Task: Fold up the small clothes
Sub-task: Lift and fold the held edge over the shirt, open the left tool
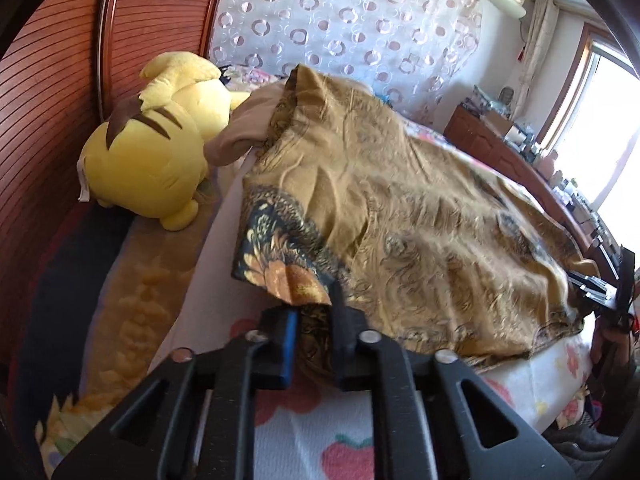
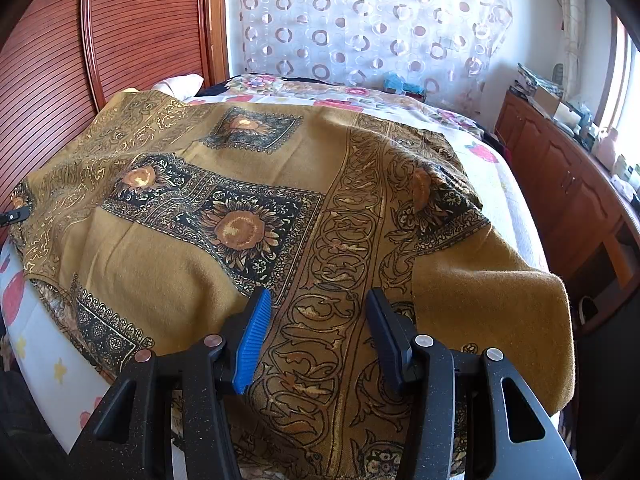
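- A mustard-brown patterned cloth [image 2: 168, 248], printed with sunflowers and scrolled borders, is lying spread over the floral bedsheet [image 2: 492, 168] of a bed, one corner hanging off the near right edge in the right wrist view
- The left tool [image 1: 314, 312] is gripping the near edge of the cloth [image 1: 420, 216], its jaws drawn narrow with the fabric pinched between them and the sunflower corner lifting just ahead
- The right tool [image 2: 320, 300] is hovering low over the cloth's scrolled border band, its jaws standing about half apart and not pressing on the fabric
- A yellow plush toy [image 1: 156, 148] is lying beside the cloth's far end, against the slatted wooden headboard [image 1: 48, 92]
- A circle-patterned sheer curtain [image 2: 360, 24] is hanging behind the bed
- A wooden cabinet [image 2: 560, 176] is standing along the right, under a bright window
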Available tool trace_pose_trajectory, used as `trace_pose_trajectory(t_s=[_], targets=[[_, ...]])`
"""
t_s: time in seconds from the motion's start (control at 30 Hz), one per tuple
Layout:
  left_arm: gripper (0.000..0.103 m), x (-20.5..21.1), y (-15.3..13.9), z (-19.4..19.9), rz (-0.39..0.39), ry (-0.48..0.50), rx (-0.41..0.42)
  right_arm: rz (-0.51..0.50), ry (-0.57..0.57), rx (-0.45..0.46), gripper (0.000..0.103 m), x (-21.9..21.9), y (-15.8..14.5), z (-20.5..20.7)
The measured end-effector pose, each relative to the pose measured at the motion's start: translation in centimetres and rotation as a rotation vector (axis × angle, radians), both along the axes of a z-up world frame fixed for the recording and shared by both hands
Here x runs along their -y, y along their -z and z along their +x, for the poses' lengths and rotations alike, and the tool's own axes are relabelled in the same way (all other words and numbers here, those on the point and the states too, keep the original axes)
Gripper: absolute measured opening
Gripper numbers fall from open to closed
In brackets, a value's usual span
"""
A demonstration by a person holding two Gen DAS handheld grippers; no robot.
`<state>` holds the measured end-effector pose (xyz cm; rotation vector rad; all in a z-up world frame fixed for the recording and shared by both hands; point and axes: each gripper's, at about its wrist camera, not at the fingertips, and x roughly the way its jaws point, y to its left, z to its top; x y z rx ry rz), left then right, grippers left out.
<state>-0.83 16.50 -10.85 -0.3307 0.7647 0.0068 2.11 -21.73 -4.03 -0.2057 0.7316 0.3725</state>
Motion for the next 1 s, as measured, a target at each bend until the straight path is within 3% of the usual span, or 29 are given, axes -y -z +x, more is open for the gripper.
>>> trace_pose_trajectory(t_s=[0.13, 0.3, 1.0], targets=[[0.006, 0.7, -2.4, -0.2, -0.045, 0.015, 0.086, 0.0, 0.0, 0.0, 0.051, 0.0, 0.0, 0.0], [0.006, 3.3, -5.9, 0.8, -0.025, 0.08, 0.163, 0.003, -0.001, -0.001, 0.051, 0.1, 0.0, 0.0], [0.005, 18.0, -15.1, 8.2, 0.008, 0.44, 0.34, 0.011, -0.002, -0.002, 0.052, 0.3, 0.0, 0.0]])
